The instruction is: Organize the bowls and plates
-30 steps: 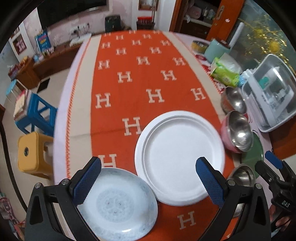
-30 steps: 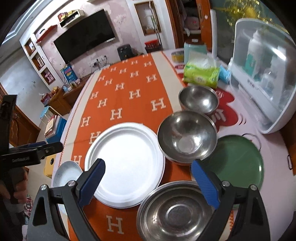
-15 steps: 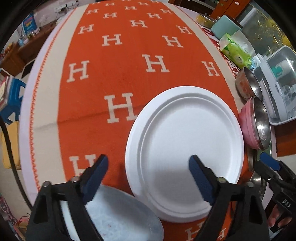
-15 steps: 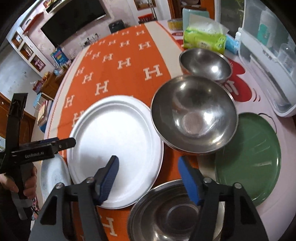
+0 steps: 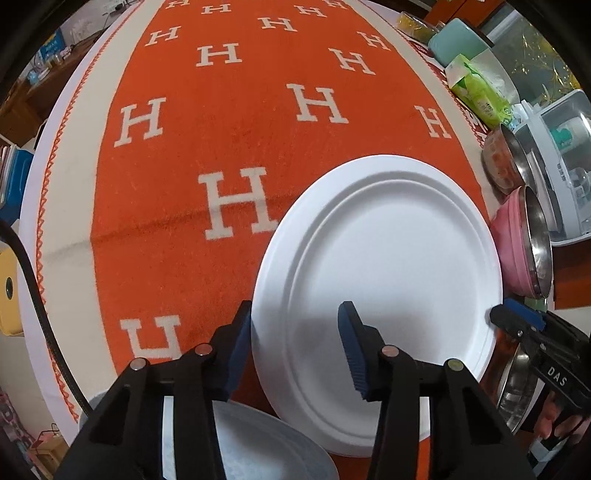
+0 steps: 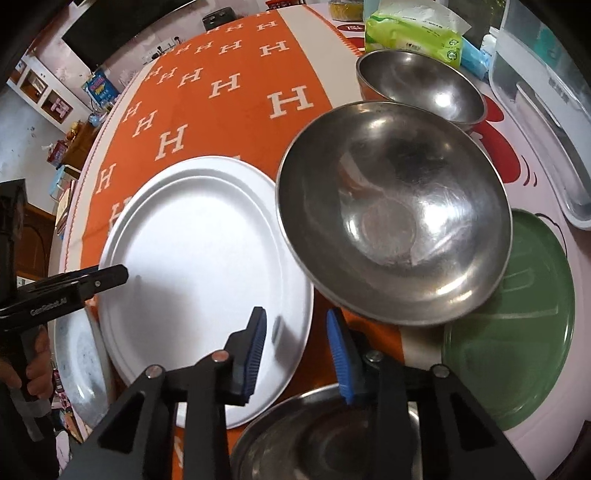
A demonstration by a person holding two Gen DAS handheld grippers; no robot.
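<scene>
A large white plate (image 5: 384,280) lies flat on the orange cloth. My left gripper (image 5: 295,347) straddles its left rim, one finger outside the edge and one over the plate. Its jaws are closing, and the pads stand apart from the rim. My right gripper (image 6: 297,343) straddles the plate's (image 6: 207,258) right rim the same way, jaws closing with a gap still showing. A big steel bowl (image 6: 395,221) sits just right of the plate, with a smaller steel bowl (image 6: 421,85) behind it. A patterned pale plate (image 5: 258,443) lies under my left gripper.
A green plate (image 6: 517,314) and a shallow steel dish (image 6: 314,435) lie near my right gripper. A tissue pack (image 6: 410,33) and a white plastic box (image 6: 546,92) stand at the right. The orange cloth (image 5: 221,147) stretches away behind. The table edge runs down the left.
Both grippers have sunk toward the white plate and their jaws have narrowed from wide open. Each now straddles one side of the plate's rim.
</scene>
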